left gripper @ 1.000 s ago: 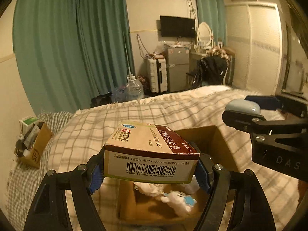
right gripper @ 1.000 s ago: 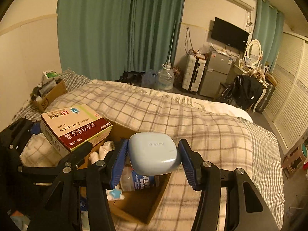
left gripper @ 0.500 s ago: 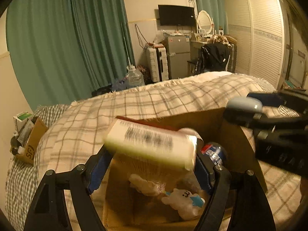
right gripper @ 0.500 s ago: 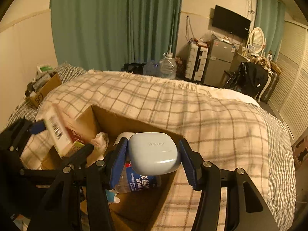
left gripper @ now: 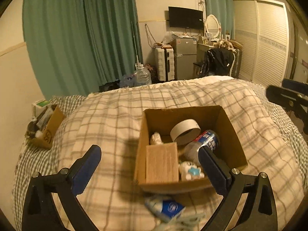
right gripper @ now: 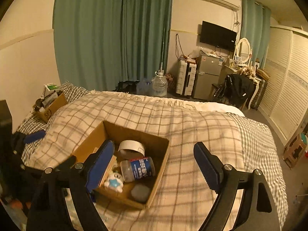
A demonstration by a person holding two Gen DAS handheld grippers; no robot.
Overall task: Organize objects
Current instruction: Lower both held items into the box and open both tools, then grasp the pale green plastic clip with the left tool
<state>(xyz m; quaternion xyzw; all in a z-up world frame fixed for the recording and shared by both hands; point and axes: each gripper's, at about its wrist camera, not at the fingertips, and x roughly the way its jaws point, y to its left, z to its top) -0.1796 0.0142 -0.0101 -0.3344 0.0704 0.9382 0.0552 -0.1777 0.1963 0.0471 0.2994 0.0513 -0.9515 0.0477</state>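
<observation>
On the plaid blanket, near its front edge: one open cardboard box. Contents: medicine box upright against the left wall, tape roll, blue-labelled jar, white toy, pale earbud case. Left gripper spread wide, empty. Right gripper likewise.

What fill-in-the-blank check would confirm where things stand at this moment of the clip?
1. Both the left claw and the right claw are ____ and hold nothing.
2. The white plush toy lies ____ the cardboard box.
3. The cardboard box rests on a ____ blanket.
4. The blue-labelled jar in the box lies on its ____.

Missing words: open; inside; checked; side
</observation>
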